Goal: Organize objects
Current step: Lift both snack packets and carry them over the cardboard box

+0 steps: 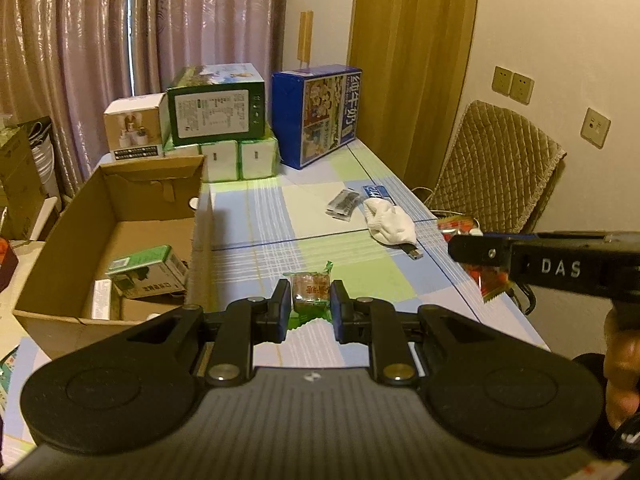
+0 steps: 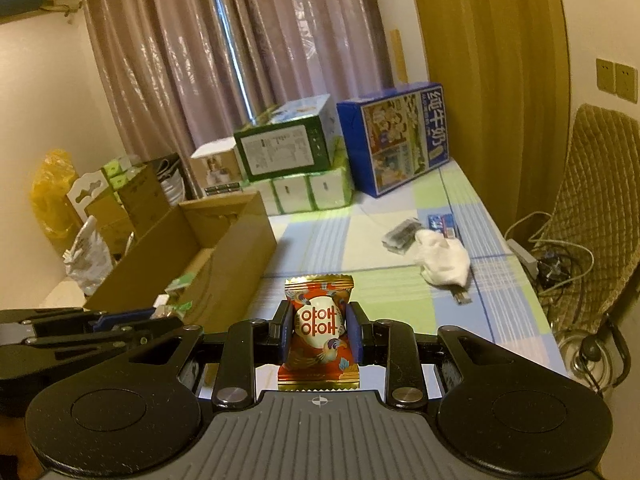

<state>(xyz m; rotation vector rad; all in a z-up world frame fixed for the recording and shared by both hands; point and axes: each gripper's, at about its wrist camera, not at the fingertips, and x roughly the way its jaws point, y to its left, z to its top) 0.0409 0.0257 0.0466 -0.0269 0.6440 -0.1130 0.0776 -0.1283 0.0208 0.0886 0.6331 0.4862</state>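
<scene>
In the left wrist view my left gripper (image 1: 311,304) is shut on a green-wrapped snack (image 1: 310,290) above the checked tablecloth (image 1: 260,216). The right gripper's fingers (image 1: 480,251) reach in from the right, with a red packet (image 1: 491,278) hanging below them. In the right wrist view my right gripper (image 2: 319,330) is shut on that red and gold snack packet (image 2: 319,330), held upright. The left gripper (image 2: 92,330) shows at the lower left, beside the open cardboard box (image 2: 236,248). The box (image 1: 116,216) stands at the table's left and holds a green carton (image 1: 146,270).
A white sock (image 1: 390,222), a dark plastic packet (image 1: 343,203) and a blue pack (image 1: 378,192) lie mid-table. Stacked cartons (image 1: 218,108) and a blue milk box (image 1: 320,114) line the far end. A padded chair (image 1: 496,168) stands right of the table. Cables (image 2: 552,256) lie beside it.
</scene>
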